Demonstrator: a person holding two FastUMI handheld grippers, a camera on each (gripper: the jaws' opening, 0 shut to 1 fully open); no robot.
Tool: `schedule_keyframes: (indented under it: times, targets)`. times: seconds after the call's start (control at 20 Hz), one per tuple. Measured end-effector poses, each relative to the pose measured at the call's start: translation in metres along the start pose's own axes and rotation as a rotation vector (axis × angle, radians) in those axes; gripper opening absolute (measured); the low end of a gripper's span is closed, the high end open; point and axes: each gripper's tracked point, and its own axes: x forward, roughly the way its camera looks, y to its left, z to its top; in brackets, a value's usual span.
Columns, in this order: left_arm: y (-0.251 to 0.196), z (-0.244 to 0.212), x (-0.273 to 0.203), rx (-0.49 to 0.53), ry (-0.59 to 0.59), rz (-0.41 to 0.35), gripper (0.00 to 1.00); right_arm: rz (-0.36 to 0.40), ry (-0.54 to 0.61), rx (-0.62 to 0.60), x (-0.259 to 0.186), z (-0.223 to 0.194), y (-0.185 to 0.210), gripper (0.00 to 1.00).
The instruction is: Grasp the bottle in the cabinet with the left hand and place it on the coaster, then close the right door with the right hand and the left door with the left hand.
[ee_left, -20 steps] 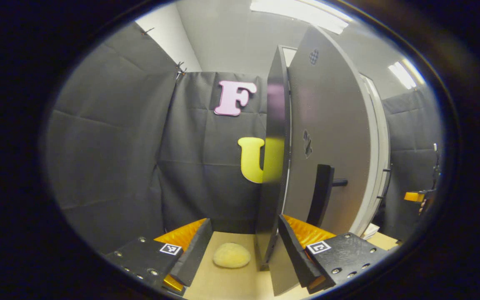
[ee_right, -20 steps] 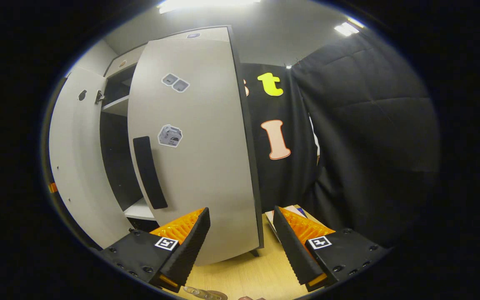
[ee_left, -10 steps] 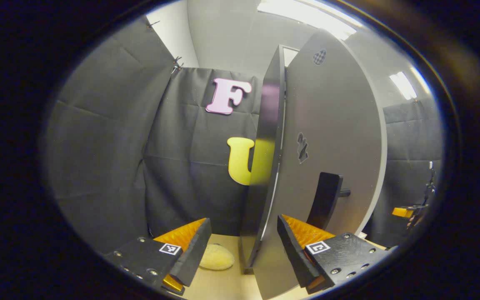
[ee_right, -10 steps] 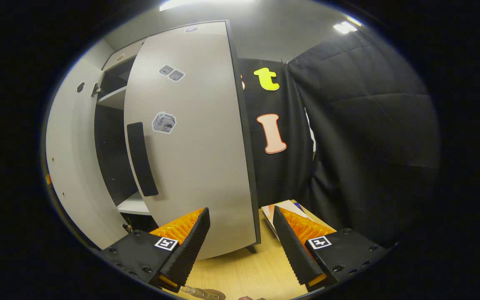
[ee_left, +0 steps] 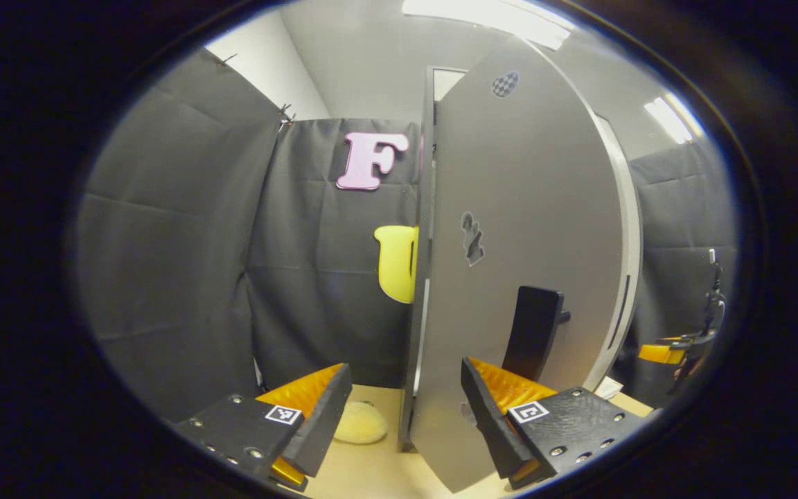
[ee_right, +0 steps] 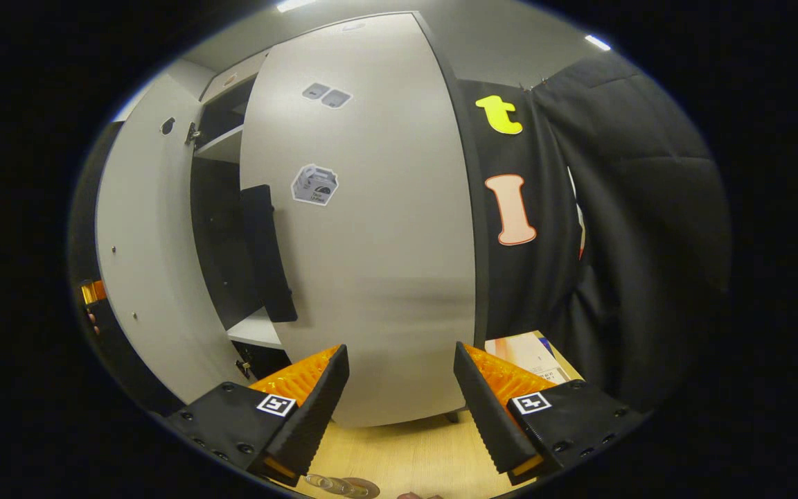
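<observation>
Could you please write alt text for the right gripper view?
The right gripper, jaws open, faces the grey right door, which stands partly open with a dark handle. To its left are the cabinet shelves and the open left door.

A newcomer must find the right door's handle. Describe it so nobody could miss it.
Start at the tall grey cabinet and take its right door, the panel facing the right gripper. The handle is the dark upright bar near that door's left edge, below and left of the box-shaped sticker; it alone stands out from the panel.
</observation>
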Motion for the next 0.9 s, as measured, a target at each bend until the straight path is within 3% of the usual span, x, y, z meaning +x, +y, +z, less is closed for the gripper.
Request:
schedule_keyframes:
  times: [0.1,0.15,0.4,0.45,0.55,0.7,0.8,0.9]
  targets:
    - [-0.018,-0.002,0.003,-0.014,0.001,0.019,0.99,0.015,0.006,-0.019,-0.001,0.002,-0.011,0.97]
    - [-0.029,-0.004,0.002,-0.017,0.001,0.025,0.99,0.019,0.005,-0.025,-0.002,0.001,-0.017,0.92]
    - [-0.100,-0.004,0.021,-0.060,0.001,-0.055,0.99,0.029,0.006,0.000,-0.004,0.006,-0.055,0.97]
    - [-0.110,-0.006,0.023,-0.052,0.003,-0.048,0.99,0.027,-0.002,0.006,-0.006,0.007,-0.063,0.92]
    - [-0.127,-0.012,0.022,-0.016,0.019,-0.040,0.99,0.015,-0.019,0.015,-0.011,0.010,-0.079,0.98]
    - [-0.139,-0.013,0.010,0.040,0.029,-0.003,0.99,0.001,-0.027,0.022,-0.013,0.009,-0.102,0.92]
    - [-0.141,-0.014,-0.002,0.038,0.021,0.016,0.99,0.003,-0.028,0.018,-0.015,0.006,-0.110,0.97]
    - [-0.143,-0.015,-0.026,0.024,0.007,0.029,0.99,0.011,-0.027,0.009,-0.015,0.005,-0.116,0.92]
